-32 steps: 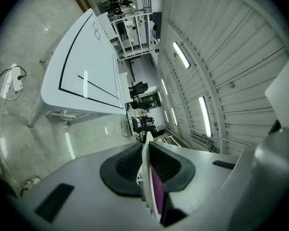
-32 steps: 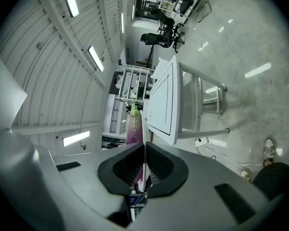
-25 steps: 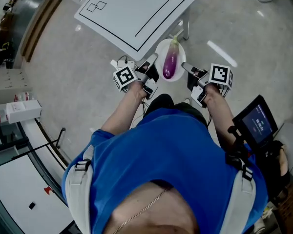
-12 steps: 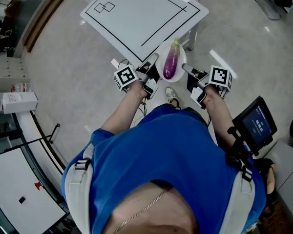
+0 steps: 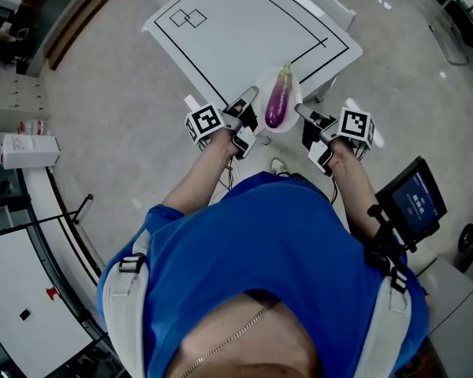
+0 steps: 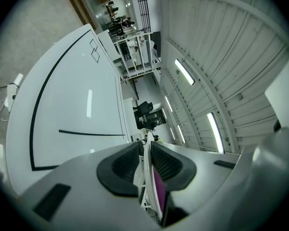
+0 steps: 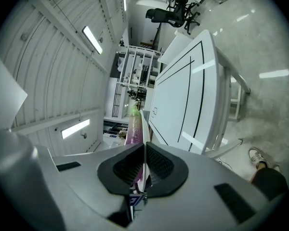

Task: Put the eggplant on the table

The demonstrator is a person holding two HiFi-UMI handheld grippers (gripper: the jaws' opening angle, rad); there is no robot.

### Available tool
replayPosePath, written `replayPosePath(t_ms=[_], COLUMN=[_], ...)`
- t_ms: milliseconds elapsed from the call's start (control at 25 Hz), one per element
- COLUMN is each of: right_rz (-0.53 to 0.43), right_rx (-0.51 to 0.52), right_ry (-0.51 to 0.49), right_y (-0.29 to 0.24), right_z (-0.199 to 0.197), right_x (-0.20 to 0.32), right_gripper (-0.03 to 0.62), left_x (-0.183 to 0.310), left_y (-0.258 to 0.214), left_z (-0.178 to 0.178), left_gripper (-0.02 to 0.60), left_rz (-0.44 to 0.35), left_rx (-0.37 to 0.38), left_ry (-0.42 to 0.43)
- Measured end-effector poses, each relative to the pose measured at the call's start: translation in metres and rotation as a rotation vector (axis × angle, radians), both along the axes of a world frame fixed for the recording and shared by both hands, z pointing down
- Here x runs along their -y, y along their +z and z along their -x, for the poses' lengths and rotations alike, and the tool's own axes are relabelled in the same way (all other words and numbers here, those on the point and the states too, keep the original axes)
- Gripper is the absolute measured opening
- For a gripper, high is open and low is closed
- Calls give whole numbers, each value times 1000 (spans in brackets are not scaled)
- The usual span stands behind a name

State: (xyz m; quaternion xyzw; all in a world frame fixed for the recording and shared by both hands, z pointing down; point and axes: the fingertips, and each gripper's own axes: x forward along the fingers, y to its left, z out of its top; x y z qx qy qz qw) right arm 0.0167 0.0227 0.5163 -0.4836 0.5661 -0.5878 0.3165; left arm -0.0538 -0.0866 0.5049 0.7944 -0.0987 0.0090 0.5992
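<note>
A purple eggplant [image 5: 277, 101] with a green stem lies on a white plate [image 5: 262, 87], held in the air over the near corner of the white table [image 5: 244, 30]. My left gripper [image 5: 248, 107] is shut on the plate's left rim, my right gripper [image 5: 302, 113] shut on its right rim. In the left gripper view the plate edge [image 6: 145, 165] stands between the jaws, with a strip of purple eggplant [image 6: 157, 184] beside it. In the right gripper view the plate rim [image 7: 143, 129] and eggplant [image 7: 134, 126] rise above the jaws.
The table top carries black lines and a small double square [image 5: 188, 18]. A shoe [image 5: 277, 166] shows on the grey floor below the plate. A screen [image 5: 414, 199] hangs at my right side. White counters [image 5: 16, 290] stand at left, a box [image 5: 27, 150] near them.
The table has come closer under the plate as I stepped forward. The plate with the eggplant now hangs over the table's corner. Both grippers keep their hold.
</note>
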Motion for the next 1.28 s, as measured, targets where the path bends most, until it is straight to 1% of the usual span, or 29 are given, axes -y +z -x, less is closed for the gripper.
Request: replayPosePath(t_ms=[80, 240, 400, 600, 880, 960, 1120, 1200, 1280], right_rz=[-1, 6, 12, 23, 27, 32, 55, 64, 71], right_rx=[5, 37, 28, 47, 30, 25, 24, 25, 25], right_ry=[-12, -37, -68, -77, -118, -137, -193, -212, -224], right_y=[4, 13, 17, 19, 20, 25, 35, 43, 49], right_z=[-4, -17, -11, -7, -1, -14, -72, -85, -87], right_x=[17, 57, 55, 56, 53, 67, 144, 167, 173], right_gripper=[15, 15, 15, 15, 15, 15, 15, 15, 15], left_x=[17, 55, 50, 47, 39, 49, 112, 127, 126], left_y=[4, 16, 19, 15, 19, 21, 23, 25, 25], left_z=[-3, -14, -4, 11, 43, 40, 0, -3, 2], left_gripper=[74, 84, 84, 84, 84, 83, 83, 83, 83], left_rz=[-5, -2, 0, -8, 11, 14, 18, 18, 17], left_rx=[8, 31, 23, 6, 3, 5, 26, 30, 34], left_ry=[-8, -35, -67, -93, -181, -214, -294, -323, -346])
